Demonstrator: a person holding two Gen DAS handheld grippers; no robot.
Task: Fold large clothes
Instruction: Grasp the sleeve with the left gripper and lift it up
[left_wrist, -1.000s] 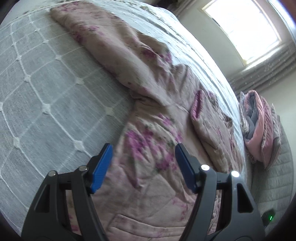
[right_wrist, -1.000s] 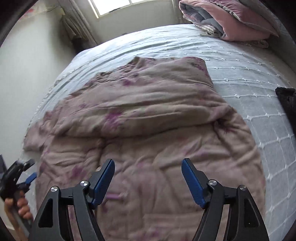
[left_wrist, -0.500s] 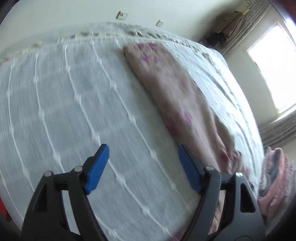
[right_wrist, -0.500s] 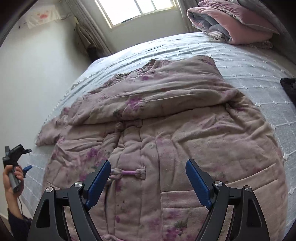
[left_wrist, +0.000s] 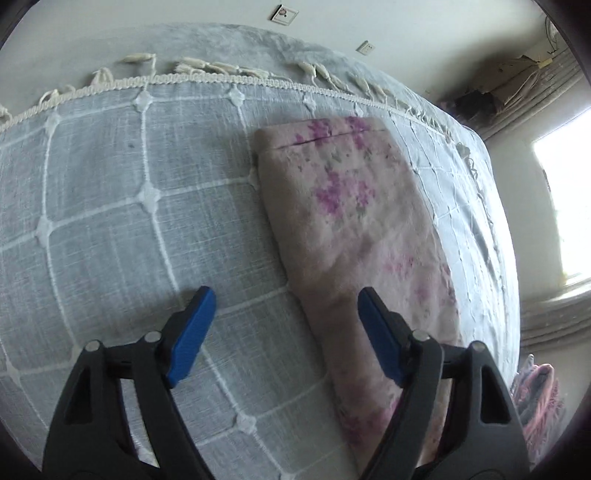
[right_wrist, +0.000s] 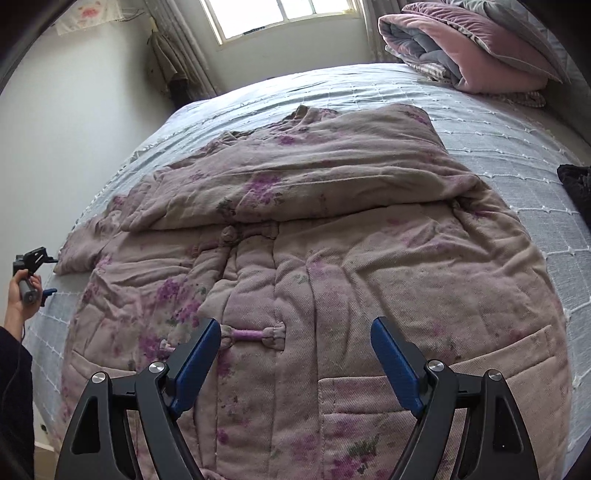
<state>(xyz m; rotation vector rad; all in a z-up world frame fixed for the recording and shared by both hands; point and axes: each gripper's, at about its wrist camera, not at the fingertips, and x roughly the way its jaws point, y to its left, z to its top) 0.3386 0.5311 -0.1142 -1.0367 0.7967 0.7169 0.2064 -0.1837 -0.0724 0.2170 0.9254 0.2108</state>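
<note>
A padded beige jacket with purple flowers (right_wrist: 332, 266) lies spread on the bed, front up, with knot buttons down the middle. One sleeve is folded across its chest. The other sleeve (left_wrist: 354, 229) lies flat, stretched out on the bedspread. My left gripper (left_wrist: 284, 325) is open and empty, hovering over the near part of that sleeve, its right finger above the cloth. It also shows far left in the right wrist view (right_wrist: 35, 275), in a hand. My right gripper (right_wrist: 295, 354) is open and empty above the jacket's lower front.
A pale grey bedspread (left_wrist: 110, 221) with white grid stitching and a tasselled edge (left_wrist: 207, 75) covers the bed. Folded pink and grey quilts (right_wrist: 472, 48) lie at the head of the bed. A dark item (right_wrist: 576, 188) lies at the right edge. A window (right_wrist: 280, 14) is behind.
My left gripper has swung away from the jacket's body to the outstretched sleeve near the bed's edge. My right gripper has drawn back slightly, showing more of the jacket front. Both stay open.
</note>
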